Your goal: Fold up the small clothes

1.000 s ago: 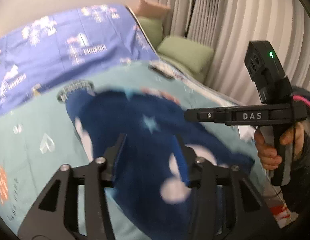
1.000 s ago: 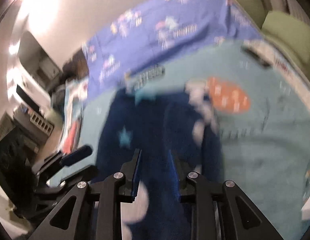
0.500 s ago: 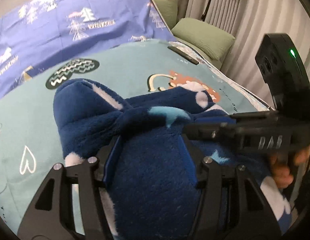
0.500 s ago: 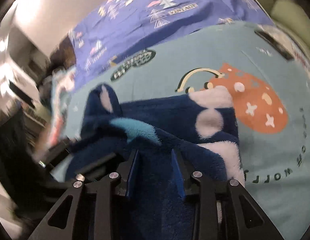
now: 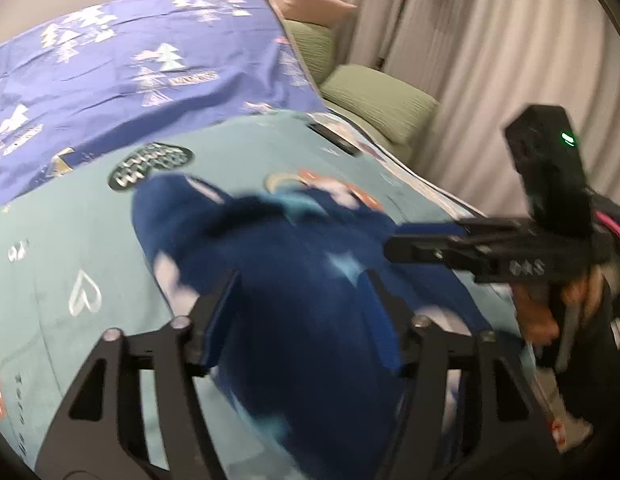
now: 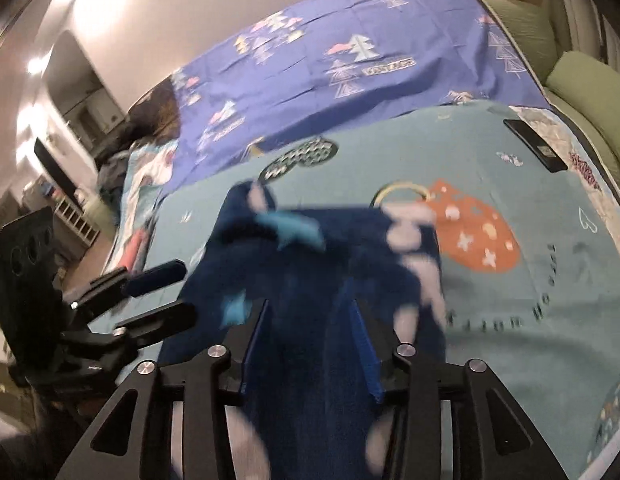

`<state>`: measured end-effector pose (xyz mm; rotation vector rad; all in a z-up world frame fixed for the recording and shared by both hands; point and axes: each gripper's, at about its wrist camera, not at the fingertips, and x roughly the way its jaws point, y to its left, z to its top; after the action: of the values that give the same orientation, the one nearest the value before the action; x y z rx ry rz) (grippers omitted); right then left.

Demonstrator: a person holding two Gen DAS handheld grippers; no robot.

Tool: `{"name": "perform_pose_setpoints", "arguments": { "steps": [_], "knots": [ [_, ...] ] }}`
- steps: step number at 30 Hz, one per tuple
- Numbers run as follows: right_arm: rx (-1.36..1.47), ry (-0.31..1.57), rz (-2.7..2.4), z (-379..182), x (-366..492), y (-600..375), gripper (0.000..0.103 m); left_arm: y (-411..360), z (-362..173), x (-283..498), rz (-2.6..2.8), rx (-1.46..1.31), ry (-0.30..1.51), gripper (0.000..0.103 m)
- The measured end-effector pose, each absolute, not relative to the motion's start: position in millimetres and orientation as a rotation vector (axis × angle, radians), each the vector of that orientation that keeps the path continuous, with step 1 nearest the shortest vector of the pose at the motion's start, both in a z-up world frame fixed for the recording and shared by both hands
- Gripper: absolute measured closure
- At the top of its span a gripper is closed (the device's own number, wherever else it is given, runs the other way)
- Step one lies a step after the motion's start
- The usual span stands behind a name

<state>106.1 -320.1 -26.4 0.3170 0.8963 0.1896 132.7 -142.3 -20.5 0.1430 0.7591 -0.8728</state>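
1. Since half a second ago the dark navy fleece garment with white spots and pale blue stars [image 5: 294,280] has lifted and swung; it was bunched low on the bed, and now it blurs with motion in both wrist views while the cameras sit higher over the teal printed bedspread [image 6: 530,344].
2. This fleece looks soft, thick and light: a judgement, but it drapes and sags freely between the two holds and has no stiffness at all. Not fragile, not slippery; the pile should grip well.
3. Best taken at an edge or corner, with a fair bite of cloth, since a thin pinch on plush can creep out.
4. The left gripper [image 5: 302,320] stands fairly wide, with a fat wad of the fleece filling the gap between its blue-lined fingers; whether it truly clamps the cloth, I cannot tell.
5. The right gripper [image 6: 306,344] is narrower, its fingers pressed against a band of the fleece running up between them, so it holds the garment.
6. The garment's far end trails on the bedspread, near the orange spotted print [image 6: 482,240]; the near end hangs raised at the grippers.
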Motion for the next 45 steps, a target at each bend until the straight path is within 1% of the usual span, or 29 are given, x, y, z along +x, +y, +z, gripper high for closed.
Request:
{"name": "perform_pose_setpoints", "arguments": {
  "steps": [1, 2, 4, 7, 9, 13, 15, 17, 18, 19, 20, 22, 24, 25, 26, 28, 29, 30, 31, 32, 38, 43, 45],
  "knots": [
    [0.295, 0.914, 0.171, -35.4, 106.1, -315.2, 0.057, -147.2, -33.4, 123.6, -0.861, 0.192, 0.778, 0.034],
    [0.275, 0.916, 0.152, -48.7, 106.2, -310.7, 0.057, -153.2, -45.9, 116.6, -0.83, 0.246, 0.757, 0.034],
    [0.231, 0.901, 0.106, -57.4, 106.8, -304.9, 0.057, -163.9, -58.9, 104.0, -0.777, 0.317, 0.669, 0.033],
    [0.226, 0.879, 0.064, -38.3, 94.1, -301.6, 0.057, -165.6, -45.5, 105.7, -0.74, 0.292, 0.707, 0.034],
    [0.218, 0.852, 0.074, -24.1, 74.7, -304.4, 0.056, -158.7, -33.5, 95.5, -0.723, 0.301, 0.698, 0.034],
    [0.222, 0.789, 0.151, -4.4, 19.1, -307.4, 0.056, -139.8, -18.3, 45.1, -0.8, 0.339, 0.633, 0.034],
    [0.233, 0.785, 0.211, -5.3, -4.2, -302.3, 0.056, -134.8, -21.6, 15.3, -0.808, 0.393, 0.601, 0.034],
    [0.202, 0.857, 0.195, -24.4, -11.5, -292.9, 0.054, -138.1, -33.1, 0.0, -0.765, 0.45, 0.587, 0.034],
    [0.18, 0.913, 0.16, -42.2, -8.8, -287.7, 0.053, -140.6, -42.2, 1.8, -0.743, 0.448, 0.617, 0.034],
    [0.167, 0.938, 0.135, -61.7, -7.7, -285.2, 0.051, -142.7, -54.2, 6.8, -0.743, 0.423, 0.673, 0.031],
    [0.162, 0.916, 0.135, -67.6, -10.4, -285.1, 0.051, -143.8, -66.9, 11.7, -0.744, 0.393, 0.713, 0.028],
    [0.168, 0.896, 0.139, -60.8, -16.8, -285.8, 0.049, -141.2, -69.9, 12.7, -0.73, 0.369, 0.708, 0.027],
    [0.205, 0.891, 0.17, -47.1, -23.5, -291.9, 0.047, -133.3, -55.9, 13.4, -0.738, 0.3, 0.732, 0.028],
    [0.215, 0.879, 0.181, -41.9, -26.7, -297.0, 0.044, -129.6, -51.6, 12.0, -0.748, 0.279, 0.736, 0.028],
    [0.235, 0.846, 0.187, -32.2, -31.4, -306.2, 0.041, -124.4, -45.8, 11.8, -0.76, 0.252, 0.737, 0.028],
    [0.285, 0.787, 0.174, -18.7, -36.0, -326.2, 0.02, -114.1, -32.6, 13.3, -0.772, 0.2, 0.727, 0.028],
    [0.326, 0.762, 0.185, -13.9, -35.0, -338.8, 0.013, -107.1, -26.3, 14.9, -0.773, 0.169, 0.72, 0.025],
    [0.355, 0.755, 0.201, -9.0, -30.7, -348.2, 0.011, -100.8, -21.5, 18.2, -0.767, 0.14, 0.714, 0.023],
    [0.39, 0.757, 0.212, -7.2, -24.9, -358.6, 0.007, -95.7, -17.7, 25.3, -0.754, 0.11, 0.712, 0.018],
    [0.444, 0.762, 0.195, -7.9, -13.8, -373.2, 0.004, -94.7, -16.6, 32.7, -0.743, 0.09, 0.716, 0.016],
    [0.652, 0.835, 0.302, -24.0, 48.8, -403.2, 0.004, -102.2, -21.0, 102.4, -0.719, -0.039, 0.824, 0.016],
    [0.644, 0.919, 0.301, -47.9, 87.0, -404.7, 0.004, -119.6, -41.9, 151.3, -0.751, -0.068, 0.924, 0.016],
    [0.673, 0.967, 0.324, -63.1, 96.7, -404.6, 0.004, -123.5, -49.8, 160.2, -0.757, -0.056, 0.942, 0.013]
  ]
}}
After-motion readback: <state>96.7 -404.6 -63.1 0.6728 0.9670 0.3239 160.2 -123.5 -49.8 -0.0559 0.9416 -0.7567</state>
